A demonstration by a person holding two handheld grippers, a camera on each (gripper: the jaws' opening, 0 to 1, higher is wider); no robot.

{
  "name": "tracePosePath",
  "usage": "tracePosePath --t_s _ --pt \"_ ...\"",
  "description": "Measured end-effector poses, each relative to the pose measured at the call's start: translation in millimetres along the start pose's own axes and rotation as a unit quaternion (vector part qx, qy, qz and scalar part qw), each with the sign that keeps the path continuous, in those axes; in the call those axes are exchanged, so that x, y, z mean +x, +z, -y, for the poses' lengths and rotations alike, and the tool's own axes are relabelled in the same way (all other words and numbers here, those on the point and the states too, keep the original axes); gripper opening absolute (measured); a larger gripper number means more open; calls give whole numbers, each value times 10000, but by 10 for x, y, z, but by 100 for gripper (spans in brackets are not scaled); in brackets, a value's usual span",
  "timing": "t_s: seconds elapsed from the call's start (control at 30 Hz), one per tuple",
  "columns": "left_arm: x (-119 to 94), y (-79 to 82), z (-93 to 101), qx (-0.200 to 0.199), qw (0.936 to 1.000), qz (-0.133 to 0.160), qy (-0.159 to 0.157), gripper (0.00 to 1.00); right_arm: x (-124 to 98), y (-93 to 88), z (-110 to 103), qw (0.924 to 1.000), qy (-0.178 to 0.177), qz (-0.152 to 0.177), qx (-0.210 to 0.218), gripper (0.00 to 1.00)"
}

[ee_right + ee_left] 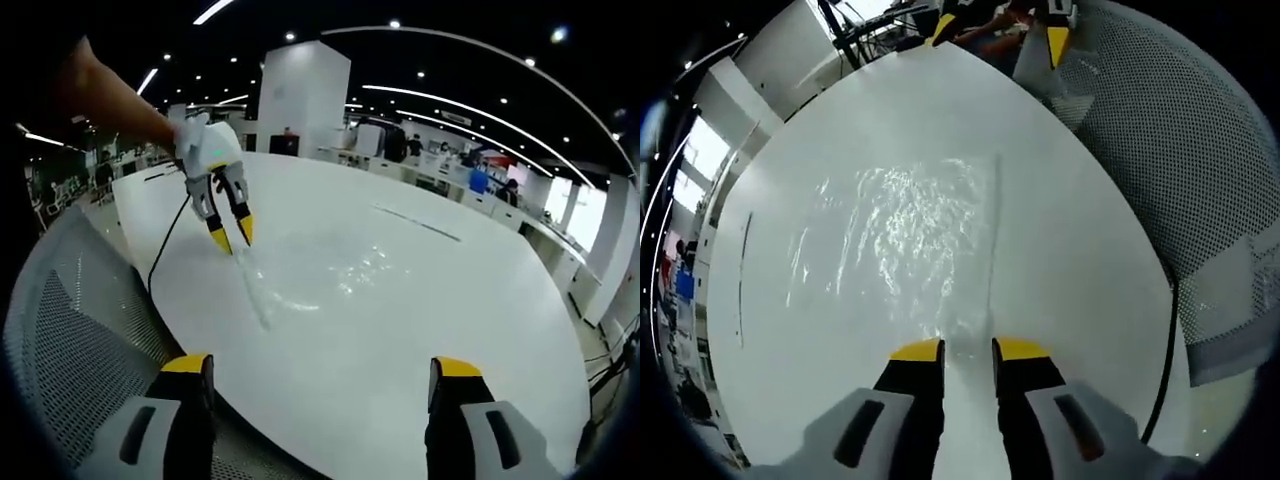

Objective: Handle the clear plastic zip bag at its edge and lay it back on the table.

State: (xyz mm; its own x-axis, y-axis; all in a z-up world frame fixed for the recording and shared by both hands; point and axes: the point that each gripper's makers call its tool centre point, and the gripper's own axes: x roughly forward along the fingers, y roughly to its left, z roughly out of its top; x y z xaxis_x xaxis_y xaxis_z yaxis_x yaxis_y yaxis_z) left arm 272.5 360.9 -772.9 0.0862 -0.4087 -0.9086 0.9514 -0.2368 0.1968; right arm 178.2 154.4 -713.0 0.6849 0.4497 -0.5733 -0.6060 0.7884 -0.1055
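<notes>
The clear zip bag [905, 235] looks empty; it lies crinkled and glinting on the white surface [1070, 250], with one edge lifted. In the left gripper view its long straight edge runs away from the left tool [967, 349], whose yellow-tipped jaws stand narrow, pinching the bag's near edge. In the right gripper view the bag [330, 285] spreads right from the left tool [233, 236], while the right tool [322, 368] hangs wide apart off the surface's [480, 300] edge, above a mesh chair [70, 330]
</notes>
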Motion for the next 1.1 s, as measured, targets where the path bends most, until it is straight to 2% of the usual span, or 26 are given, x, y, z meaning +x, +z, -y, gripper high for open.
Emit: tracePosePath --t_s 0.13,0.17,0.37,0.47,0.5,0.7,1.1 --pt "22 -59 33 -29 9999 -111 -121 15 4 -7 -8 10000 19 -27 -6 88" --pt "21 -45 25 -60 9999 -25 -147 14 4 -9 -7 10000 13 -33 -5 88" --pt "21 -84 15 -134 9994 -26 -317 12 4 -10 -2 10000 -4 -36 12 88" --pt "25 -77 115 -98 9975 -20 -693 4 5 -11 0 10000 -6 -40 22 87" --pt "20 -58 79 -75 9983 -16 -583 4 5 -10 -1 10000 -4 -40 19 87" --pt "20 -40 94 -121 9977 -20 -671 4 1 -10 12 10000 -42 -33 27 87" --pt "34 -37 121 -228 9980 -224 -545 0 7 -53 4 9999 2 -153 -29 87"
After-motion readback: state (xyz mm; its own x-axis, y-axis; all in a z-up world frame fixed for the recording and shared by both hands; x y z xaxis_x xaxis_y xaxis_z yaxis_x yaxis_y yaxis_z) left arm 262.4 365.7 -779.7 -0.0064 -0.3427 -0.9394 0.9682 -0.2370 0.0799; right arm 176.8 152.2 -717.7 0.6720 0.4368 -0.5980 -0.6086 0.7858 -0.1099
